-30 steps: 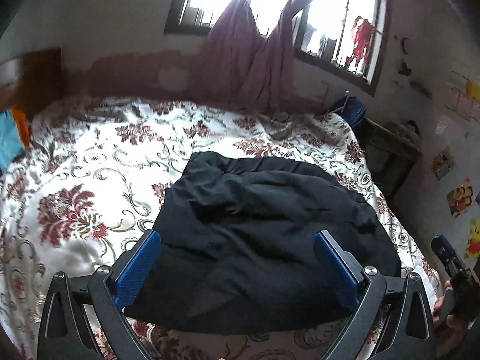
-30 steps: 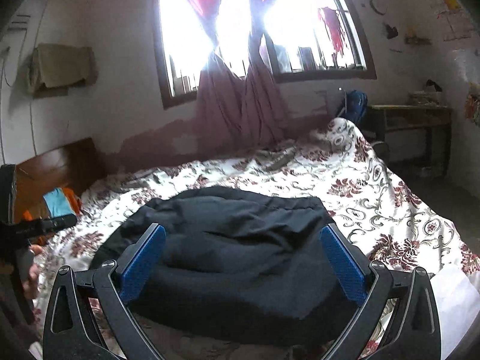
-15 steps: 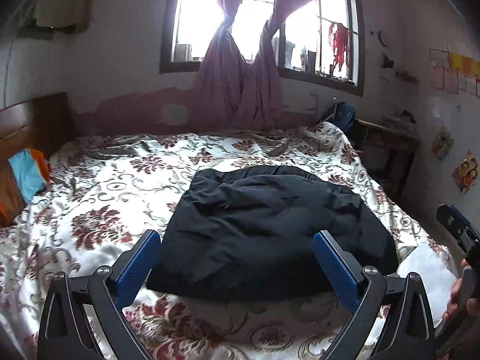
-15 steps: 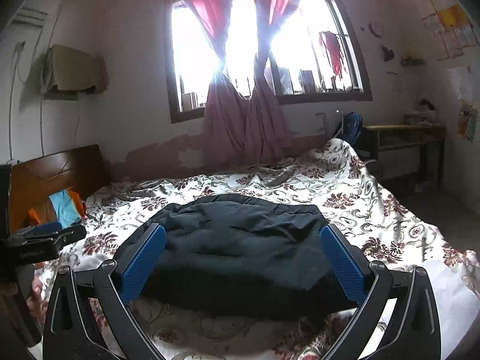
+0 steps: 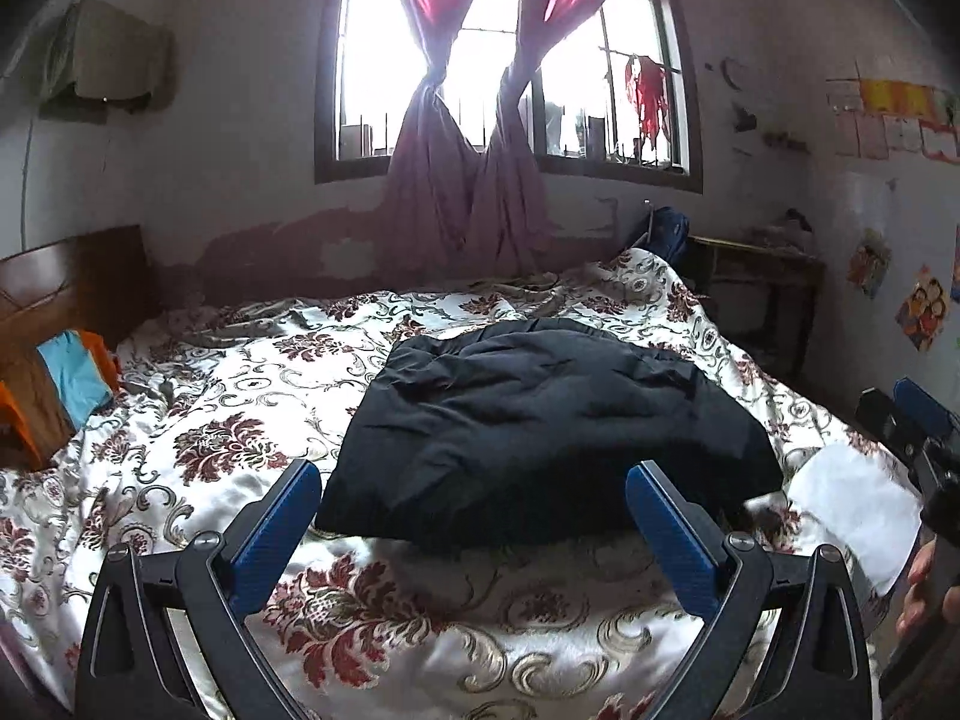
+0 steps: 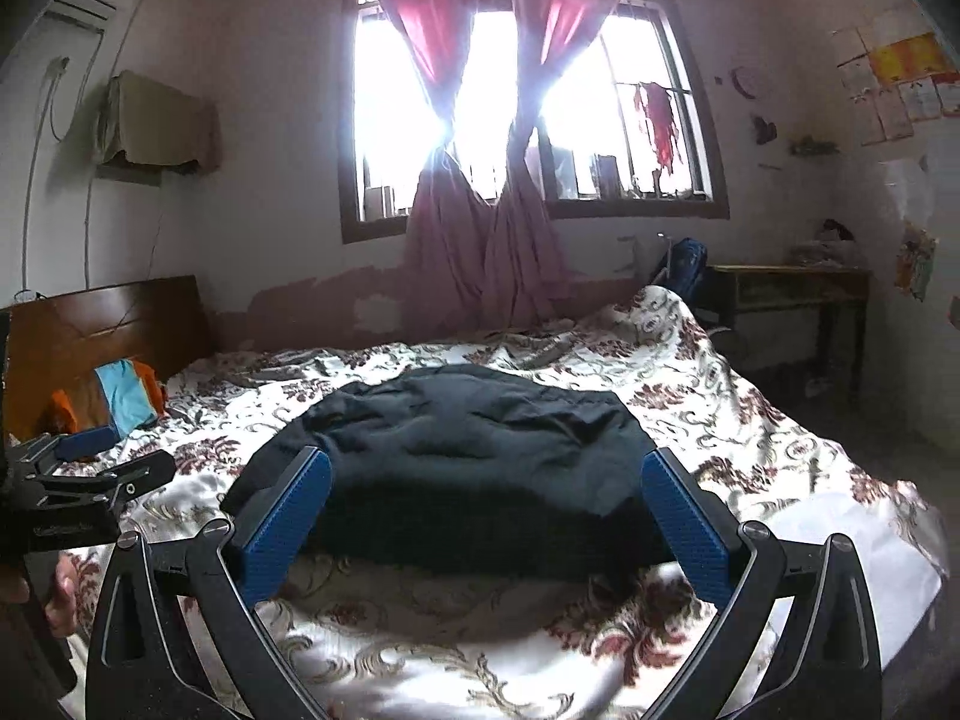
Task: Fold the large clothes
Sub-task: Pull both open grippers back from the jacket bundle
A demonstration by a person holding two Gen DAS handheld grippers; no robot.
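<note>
Black and rumpled, the folded garment (image 5: 540,420) lies on the flowered bedspread (image 5: 210,450), straight ahead of the left gripper (image 5: 474,531). That gripper's blue fingers (image 5: 273,531) are spread wide and hold nothing, hanging short of the garment's near edge. Off to its right, the right gripper (image 5: 918,426) shows at the frame edge, gripped by a hand (image 5: 927,582). Far ahead stand the window (image 5: 504,54) and tied pink curtains (image 5: 468,192).

From the right wrist, the garment (image 6: 474,456) again sits just beyond the right gripper (image 6: 486,534), whose fingers are also spread and empty. To its left is the left gripper (image 6: 84,480). Orange and blue clothes (image 6: 117,399) rest against the wooden headboard (image 6: 102,324), far left.
</note>
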